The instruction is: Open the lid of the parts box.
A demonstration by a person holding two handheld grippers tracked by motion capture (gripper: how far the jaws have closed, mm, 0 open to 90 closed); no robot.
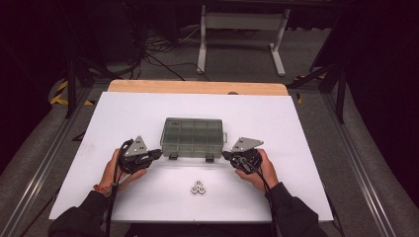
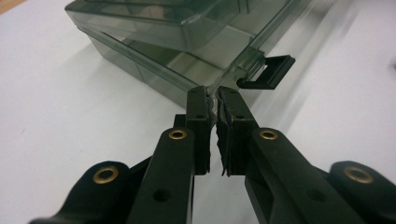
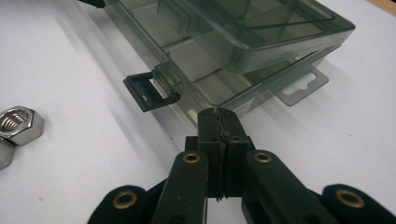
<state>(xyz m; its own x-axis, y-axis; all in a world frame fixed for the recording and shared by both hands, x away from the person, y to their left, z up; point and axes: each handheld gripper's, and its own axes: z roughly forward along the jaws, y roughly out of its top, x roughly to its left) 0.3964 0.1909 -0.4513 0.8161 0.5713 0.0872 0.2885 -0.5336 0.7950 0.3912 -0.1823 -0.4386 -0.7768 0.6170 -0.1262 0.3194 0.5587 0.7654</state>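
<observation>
A smoky clear compartment box lies in the middle of the white board, with both black front latches hanging loose. My left gripper is at the box's front left corner. In the left gripper view its jaws stand almost together and pinch the thin front rim. My right gripper mirrors it at the front right corner, and its jaws are pressed together on the rim there. The lid sits slightly above the base in both gripper views.
Three steel hex nuts lie clustered near the front of the board, between my hands; one shows at the left edge of the right gripper view. The white board rests on a wooden table. A hang tab juts from the box's side.
</observation>
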